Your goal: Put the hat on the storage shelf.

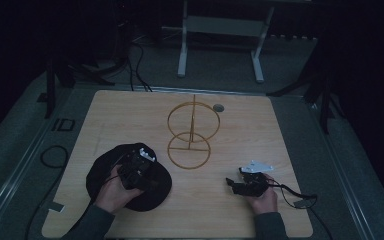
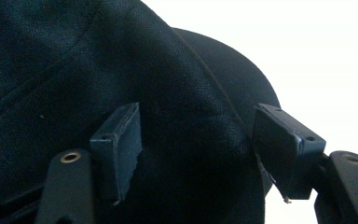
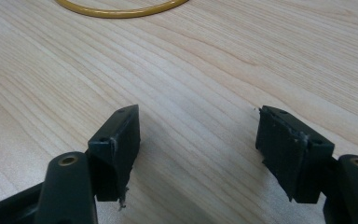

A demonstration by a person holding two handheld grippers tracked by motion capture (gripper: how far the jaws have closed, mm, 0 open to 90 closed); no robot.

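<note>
Looking at this, the step in hand seems to be grabbing the black hat (image 1: 130, 182), probably to hang it on the gold wire stand (image 1: 191, 132) sitting further out on the table (image 1: 260, 130).

The left gripper (image 1: 139, 162) is right down on the hat, jaws spread wide with dark fabric bunched between them. In the left gripper view the hat (image 2: 121, 84) runs under and past both pads, the crown bulging up ahead of the claw and the brim curving off beyond the far jaw. Nothing pinched yet, as far as I can tell.

The right gripper (image 1: 236, 184) is parked well apart from the hat, jaws wide too, holding nothing. Bare wood lies between its pads, and the stand's base ring (image 3: 121, 9) sits ahead of it.

Next move, I'd guess: close the left claw on a good fold of fabric, not just the brim edge, or it'll slip when lifted. Soft cloth flops, so the right one may need to help steady it.

No containers here; the stand's rings are empty.
</note>
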